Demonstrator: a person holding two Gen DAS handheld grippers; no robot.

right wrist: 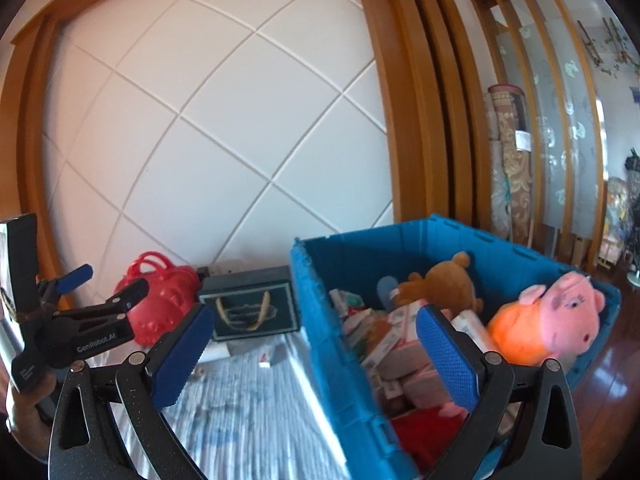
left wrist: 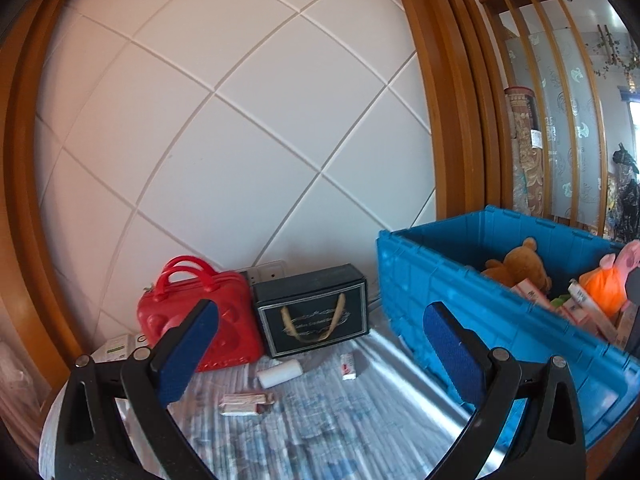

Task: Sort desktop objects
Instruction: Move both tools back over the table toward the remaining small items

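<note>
Table covered in a pale blue-printed plastic cloth (left wrist: 320, 412), set against a white diamond-panelled wall. Along the far edge stand a red moulded-plastic handbag-shaped case (left wrist: 200, 316) and, just beside it to the right, a dark green cardboard gift box with a beige ribbon handle (left wrist: 312, 312). In front of these, loose on the cloth: a small white cylindrical roll (left wrist: 280, 372), a small white-and-red carton (left wrist: 349, 366) and a flat pink-and-white wrapped packet (left wrist: 244, 404). A large blue ribbed plastic crate (right wrist: 332, 340) occupies the right side of the table, holding a brown plush bear (right wrist: 440, 284), a pink-and-orange plush pig (right wrist: 552, 320) and assorted small cartons. The left gripper (left wrist: 320, 352) is spread wide with nothing between its blue pads, facing the loose items. The right gripper (right wrist: 312, 356) is likewise fully spread and empty, straddling the crate's near-left wall; that wall stands between its fingers.
</note>
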